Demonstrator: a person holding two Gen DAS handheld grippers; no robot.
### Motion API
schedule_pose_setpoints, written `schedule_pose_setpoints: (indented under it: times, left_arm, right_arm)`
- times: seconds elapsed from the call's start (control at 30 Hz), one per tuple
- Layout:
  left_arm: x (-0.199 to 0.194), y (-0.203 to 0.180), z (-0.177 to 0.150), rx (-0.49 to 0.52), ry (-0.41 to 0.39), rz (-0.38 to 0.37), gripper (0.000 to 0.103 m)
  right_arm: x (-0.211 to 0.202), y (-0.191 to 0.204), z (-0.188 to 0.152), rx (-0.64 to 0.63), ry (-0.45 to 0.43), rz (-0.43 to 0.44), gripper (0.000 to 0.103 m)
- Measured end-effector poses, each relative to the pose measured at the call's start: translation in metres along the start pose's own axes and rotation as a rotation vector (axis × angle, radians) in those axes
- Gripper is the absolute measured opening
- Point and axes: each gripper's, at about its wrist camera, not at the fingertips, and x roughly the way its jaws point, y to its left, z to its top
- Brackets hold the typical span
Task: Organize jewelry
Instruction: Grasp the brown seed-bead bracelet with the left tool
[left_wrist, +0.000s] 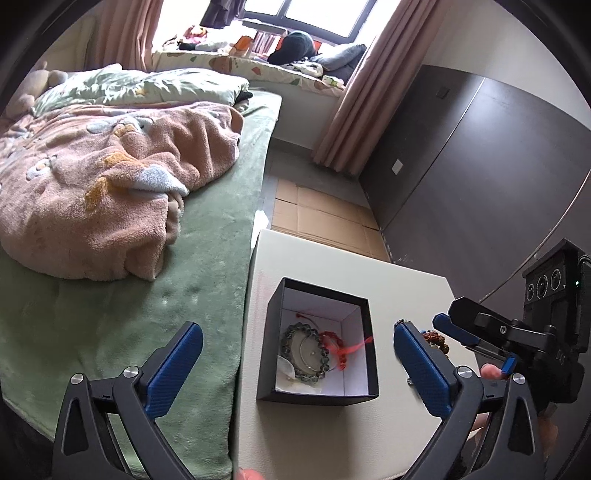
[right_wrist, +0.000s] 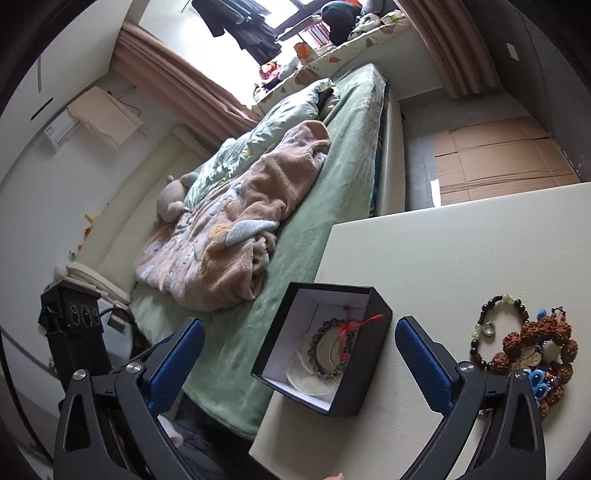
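Observation:
A black box (left_wrist: 314, 398) with a white lining stands open near the left edge of the white table (left_wrist: 332, 258). Inside it lie a green bead bracelet (left_wrist: 306, 354) and a red cord piece (left_wrist: 340, 347). My left gripper (left_wrist: 297, 332) hovers over the box, open, with nothing touching its pads. In the right wrist view the box (right_wrist: 369, 369) shows the same bracelet (right_wrist: 328, 350). My right gripper (right_wrist: 300, 325) is open and holds nothing. To its right lies a loose pile of jewelry (right_wrist: 535, 347) with a dark bead bracelet (right_wrist: 480, 332) beside it.
A bed with a green sheet (left_wrist: 184, 258) and a pink blanket (left_wrist: 110, 184) runs along the table's left side. Flattened cardboard (left_wrist: 321, 218) covers the floor beyond the table. A dark wall panel (left_wrist: 480, 166) stands to the right. A person's fingertips (left_wrist: 489, 371) grip the right tool.

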Motion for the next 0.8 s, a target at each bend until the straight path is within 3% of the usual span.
schedule_pose_setpoints:
  times: [0.47, 0.8]
  left_arm:
    - [0.007, -0.072, -0.001, 0.128, 0.004, -0.07, 0.103]
    - [0.028, -0.119, -0.008, 0.176, 0.082, -0.093, 0.103]
  right_arm:
    - [-0.07, -0.04, 0.001, 0.057, -0.108, -0.104, 0.103]
    - [-0.121, -0.071, -0.007, 0.1, -0.159, -0.227, 0.103]
